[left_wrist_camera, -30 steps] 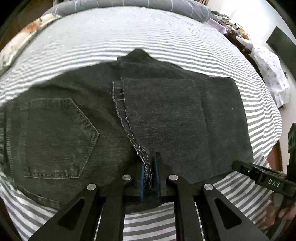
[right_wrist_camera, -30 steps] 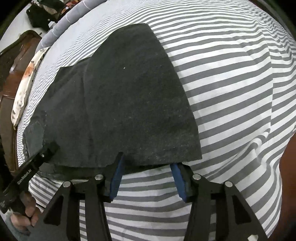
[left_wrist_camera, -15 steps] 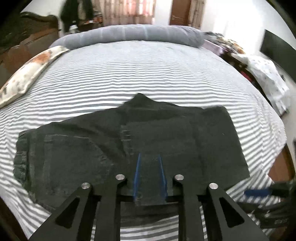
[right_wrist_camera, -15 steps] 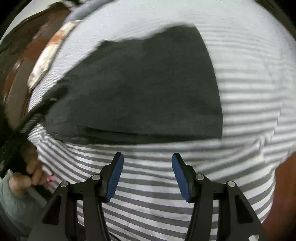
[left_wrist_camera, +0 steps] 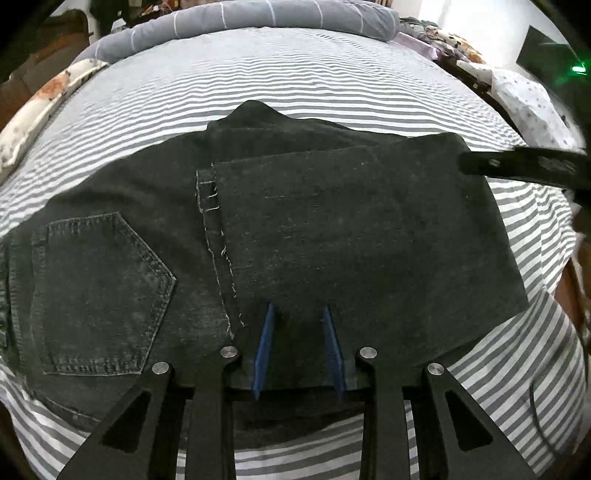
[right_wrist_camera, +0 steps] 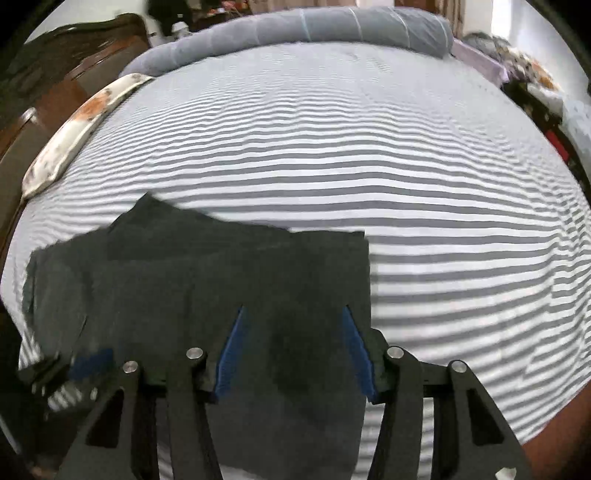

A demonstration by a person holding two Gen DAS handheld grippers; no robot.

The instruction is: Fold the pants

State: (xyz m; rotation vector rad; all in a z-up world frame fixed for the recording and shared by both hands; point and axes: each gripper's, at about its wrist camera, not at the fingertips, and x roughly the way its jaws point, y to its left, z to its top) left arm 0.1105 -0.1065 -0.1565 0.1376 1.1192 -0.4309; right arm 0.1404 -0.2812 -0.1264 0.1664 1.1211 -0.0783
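Now both claws have let go

The left claw (left_wrist_camera: 298, 345) pinched the hem a second ago; now it is spread, above the dark pants (left_wrist_camera: 332, 236). The right claw (right_wrist_camera: 295, 349) is spread too. The pants lie folded on the striped bed (right_wrist_camera: 332, 129), so another fold seems next

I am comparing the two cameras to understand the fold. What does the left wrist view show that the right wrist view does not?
Only the left wrist view shows the back pocket and the frayed hem of the folded-over leg. Only the right wrist view shows the dark wooden headboard. Both show the black pants, the striped sheet, the grey bolster, and an open gripper over the fabric: left gripper, right gripper.
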